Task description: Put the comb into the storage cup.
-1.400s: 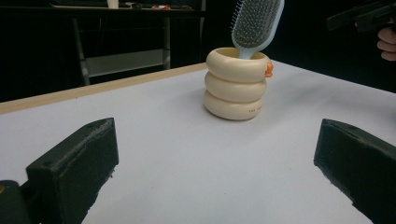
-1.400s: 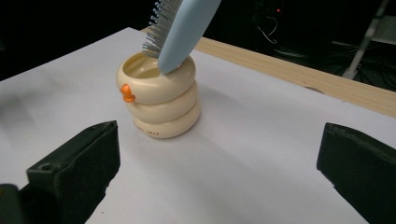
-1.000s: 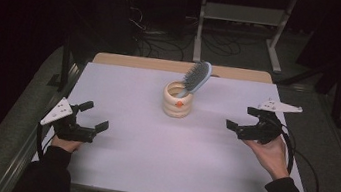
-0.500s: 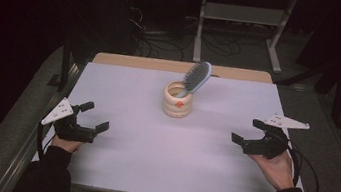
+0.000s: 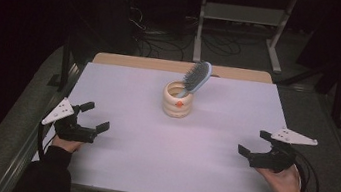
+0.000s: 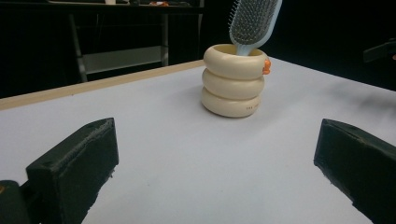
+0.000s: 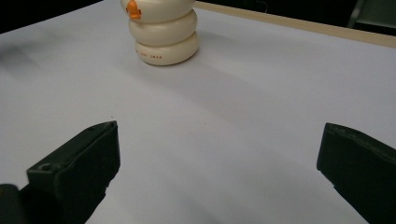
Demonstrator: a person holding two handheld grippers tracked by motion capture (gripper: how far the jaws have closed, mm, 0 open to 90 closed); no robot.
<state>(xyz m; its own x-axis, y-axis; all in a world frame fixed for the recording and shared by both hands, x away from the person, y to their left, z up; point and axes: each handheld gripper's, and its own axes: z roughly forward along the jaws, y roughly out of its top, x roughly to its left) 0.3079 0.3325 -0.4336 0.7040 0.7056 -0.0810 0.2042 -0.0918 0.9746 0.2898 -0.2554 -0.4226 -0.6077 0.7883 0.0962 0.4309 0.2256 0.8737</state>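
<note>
Cream three-ringed glossy holder, bristly pale-blue hairbrush inside

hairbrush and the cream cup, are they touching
Touching. The left gripper view shows the hairbrush standing in the cream cup, its handle leaning on the rim.

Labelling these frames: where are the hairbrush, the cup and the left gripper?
hairbrush (image 5: 196,77), high view, on its bristle head.
cup (image 6: 232,86), left gripper view, on its middle ring.
left gripper (image 5: 95,117), high view, between its fingertips.
</note>
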